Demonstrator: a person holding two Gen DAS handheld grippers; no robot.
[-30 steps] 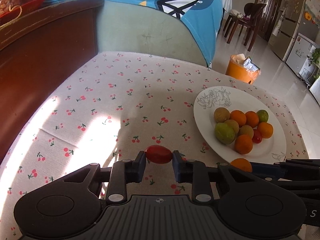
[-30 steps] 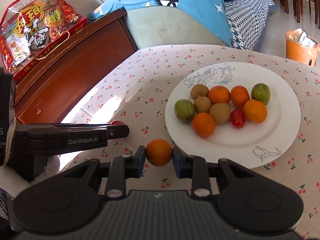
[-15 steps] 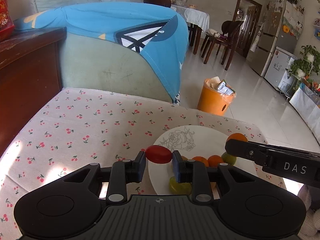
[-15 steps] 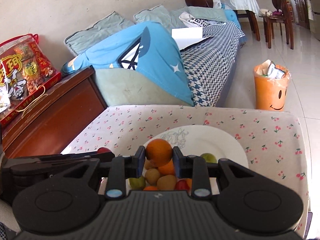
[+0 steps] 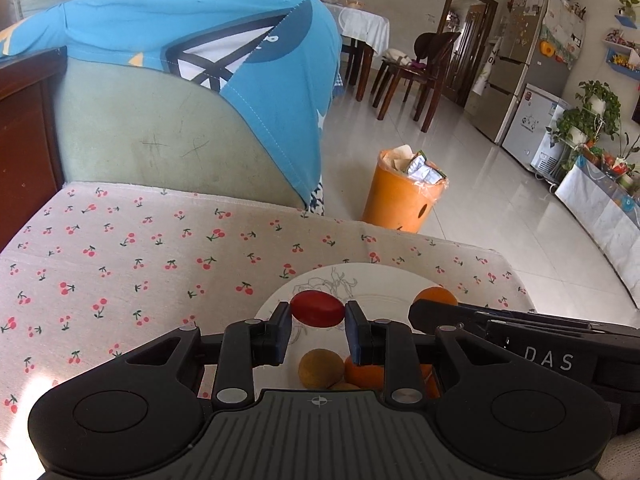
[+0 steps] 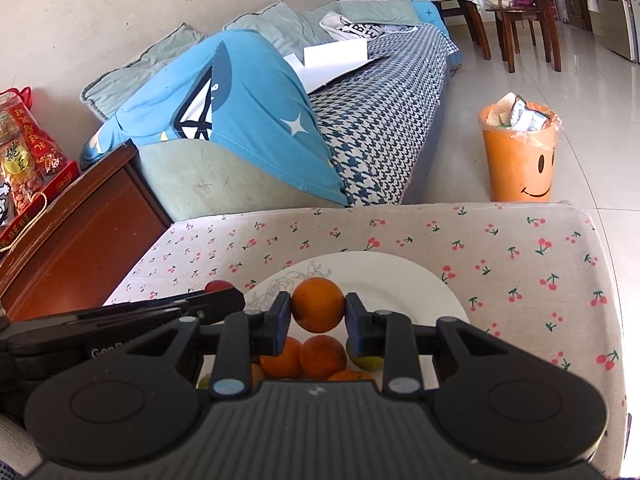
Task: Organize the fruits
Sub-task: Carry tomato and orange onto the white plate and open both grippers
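My left gripper [image 5: 317,315] is shut on a small red tomato [image 5: 317,313] and holds it over the near part of the white plate [image 5: 384,280]. My right gripper [image 6: 317,312] is shut on an orange [image 6: 317,309] and holds it above the same plate [image 6: 404,276]. The plate holds several fruits: a brown kiwi [image 5: 321,368], oranges [image 6: 322,357] and a green fruit [image 6: 366,362]. The right gripper's arm [image 5: 520,340] with its orange [image 5: 435,295] shows at the right of the left wrist view. The left gripper's arm [image 6: 140,312] shows at the left of the right wrist view.
The plate sits on a cherry-print cloth [image 5: 140,260] over a low table. A sofa with a blue cover [image 6: 240,112] stands behind it. A wooden cabinet [image 6: 68,232] with red snack bags is at the left. An orange smiley bin [image 6: 518,152] stands on the tiled floor.
Both grippers have risen, tilted up and moved in over the plate, still holding their fruit. The plate now lies low under the fingers in both views.
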